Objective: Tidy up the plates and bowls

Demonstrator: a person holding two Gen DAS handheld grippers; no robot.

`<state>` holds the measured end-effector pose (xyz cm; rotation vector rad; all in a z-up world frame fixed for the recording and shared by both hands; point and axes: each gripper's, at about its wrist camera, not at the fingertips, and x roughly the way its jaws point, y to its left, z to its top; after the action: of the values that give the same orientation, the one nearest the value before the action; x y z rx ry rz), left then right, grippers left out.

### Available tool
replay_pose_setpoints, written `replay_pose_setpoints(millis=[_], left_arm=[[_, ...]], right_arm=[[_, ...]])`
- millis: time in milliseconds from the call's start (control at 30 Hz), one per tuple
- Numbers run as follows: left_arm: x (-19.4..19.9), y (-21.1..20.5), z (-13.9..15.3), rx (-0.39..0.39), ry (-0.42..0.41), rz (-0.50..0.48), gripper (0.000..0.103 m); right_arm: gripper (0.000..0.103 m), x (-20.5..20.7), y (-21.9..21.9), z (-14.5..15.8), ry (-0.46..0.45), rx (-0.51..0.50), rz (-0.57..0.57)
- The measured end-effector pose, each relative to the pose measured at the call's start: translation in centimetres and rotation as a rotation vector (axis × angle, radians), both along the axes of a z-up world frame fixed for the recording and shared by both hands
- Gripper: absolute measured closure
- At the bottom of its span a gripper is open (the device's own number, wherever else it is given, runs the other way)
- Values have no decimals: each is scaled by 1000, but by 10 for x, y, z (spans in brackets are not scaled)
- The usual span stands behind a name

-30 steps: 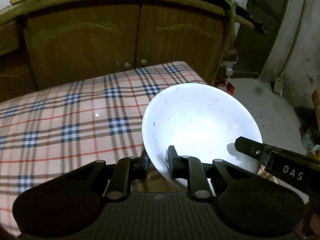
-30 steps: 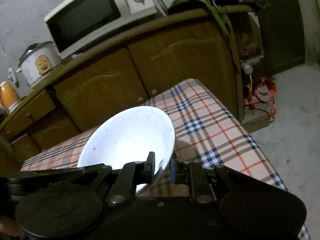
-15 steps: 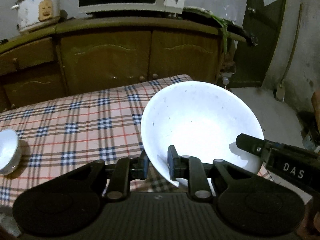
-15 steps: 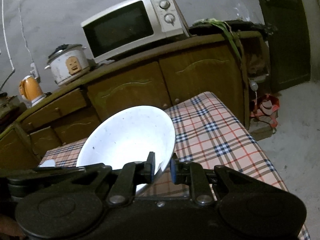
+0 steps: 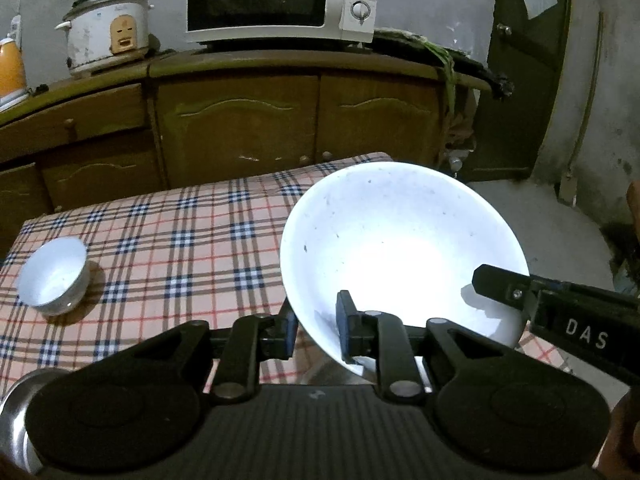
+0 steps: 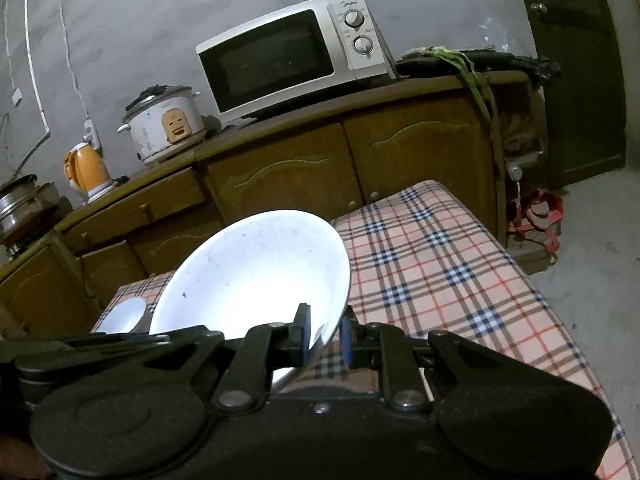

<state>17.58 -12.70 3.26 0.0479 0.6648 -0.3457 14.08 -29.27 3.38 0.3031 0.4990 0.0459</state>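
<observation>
A large white bowl (image 5: 400, 248) is held above the plaid-covered table (image 5: 180, 240) by both grippers. My left gripper (image 5: 316, 330) is shut on its near-left rim. My right gripper (image 6: 324, 334) is shut on its right rim; its finger also shows in the left wrist view (image 5: 504, 288). The bowl shows tilted in the right wrist view (image 6: 256, 272). A small white bowl (image 5: 54, 276) stands on the table at the left and is partly hidden behind the large bowl in the right wrist view (image 6: 122, 314).
A metal bowl's rim (image 5: 16, 420) shows at the lower left. A wooden cabinet (image 5: 280, 120) behind the table carries a microwave (image 5: 280, 0), a rice cooker (image 5: 106, 32) and an orange kettle (image 6: 86, 170). A dark door (image 6: 576, 60) and bare floor lie to the right.
Both grippers have lifted and tilted up with the large bowl; more of the cabinet top, the microwave and the small bowl have come into view.
</observation>
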Motion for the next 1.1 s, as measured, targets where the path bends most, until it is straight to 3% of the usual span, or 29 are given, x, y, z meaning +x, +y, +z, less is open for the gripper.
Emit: replay_pose_setpoints(millis=[1100], left_arm=[[-28,22,-63,27,121,11,80]], right_arm=[[83,-28,23,-61,133,6,19]])
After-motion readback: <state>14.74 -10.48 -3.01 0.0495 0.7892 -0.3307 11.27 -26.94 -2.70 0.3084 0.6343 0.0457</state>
